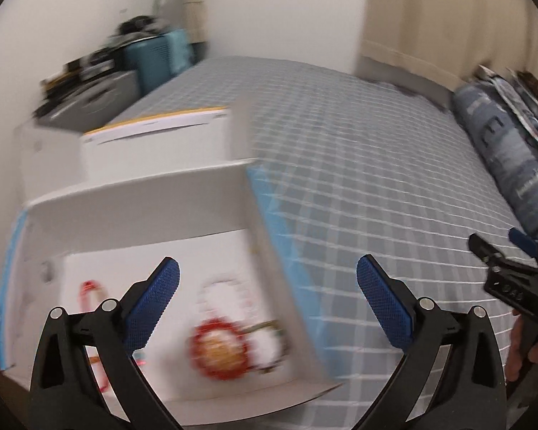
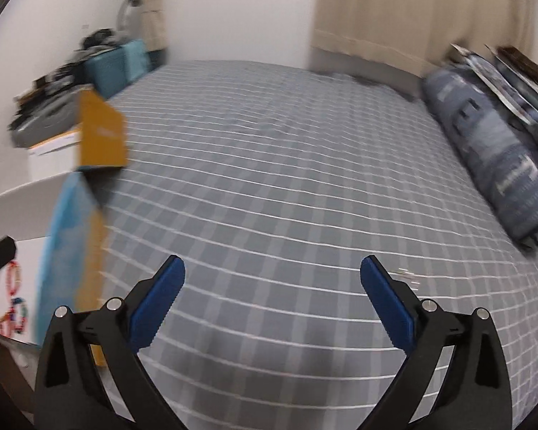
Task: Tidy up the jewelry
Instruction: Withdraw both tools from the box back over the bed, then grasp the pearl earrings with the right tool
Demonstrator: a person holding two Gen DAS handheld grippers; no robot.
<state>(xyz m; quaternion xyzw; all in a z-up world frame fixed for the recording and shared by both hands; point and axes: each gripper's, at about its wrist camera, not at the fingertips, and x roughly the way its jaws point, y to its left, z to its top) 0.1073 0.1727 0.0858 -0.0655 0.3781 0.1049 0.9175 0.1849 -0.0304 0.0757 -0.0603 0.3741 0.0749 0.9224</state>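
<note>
Hovering over the open white box [image 1: 143,193] on the checked bed [image 1: 358,165], the left hand-held gripper [image 1: 267,304] is released and empty above a blurred red-and-white beaded piece [image 1: 220,351]. The right hand-held gripper [image 2: 272,297] is also spread wide, grasping nothing, above bare bedsheet beside the box.

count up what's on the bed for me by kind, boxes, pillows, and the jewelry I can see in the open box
Boxes: 2, the open box and the closed box behind it.
Pillows: 1, the blue pillow.
Jewelry in the open box: at least 3, a red round piece, a white piece and a red loop; blur hides any more.
Total: at least 6.
</note>
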